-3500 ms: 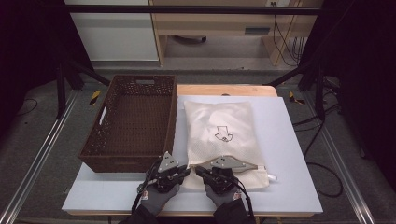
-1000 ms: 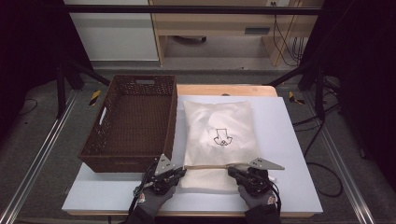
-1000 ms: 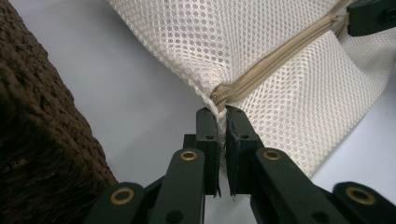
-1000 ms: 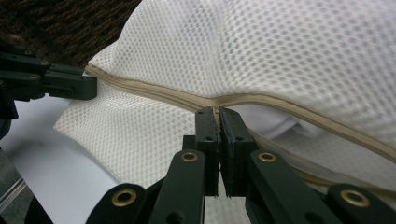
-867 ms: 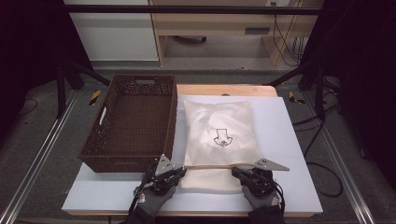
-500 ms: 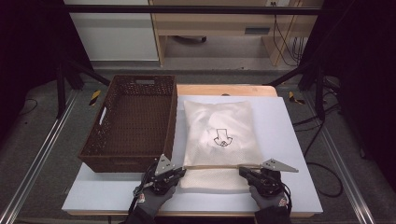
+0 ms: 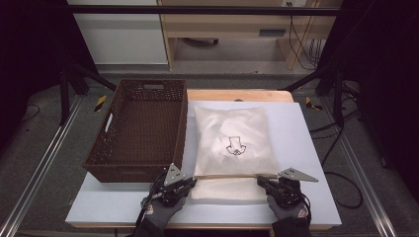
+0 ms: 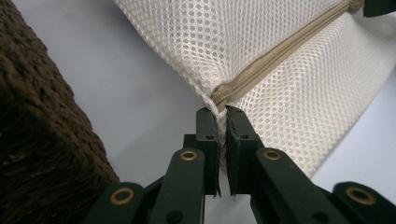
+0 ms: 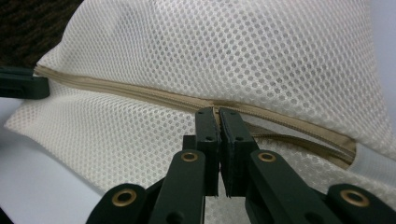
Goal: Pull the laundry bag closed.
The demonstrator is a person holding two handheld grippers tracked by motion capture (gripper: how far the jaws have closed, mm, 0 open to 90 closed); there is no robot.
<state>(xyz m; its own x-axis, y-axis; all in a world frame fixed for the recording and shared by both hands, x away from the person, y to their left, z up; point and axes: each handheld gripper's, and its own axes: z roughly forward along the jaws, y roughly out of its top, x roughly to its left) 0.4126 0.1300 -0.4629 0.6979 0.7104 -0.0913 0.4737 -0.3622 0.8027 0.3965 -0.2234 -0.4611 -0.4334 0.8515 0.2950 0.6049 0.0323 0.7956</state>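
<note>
Zipper (image 7: 232,175) stretched crosswise between both grippers, along the mesh bag's (image 7: 231,140) near edge on the counter (image 7: 306,148).
Left gripper (image 8: 222,112) pinching the bag corner at the zipper's end; right gripper (image 9: 217,112) clamped on the zipper toward its far end, probably on the slider; brown basket (image 7: 136,131) just beside the left.
</note>
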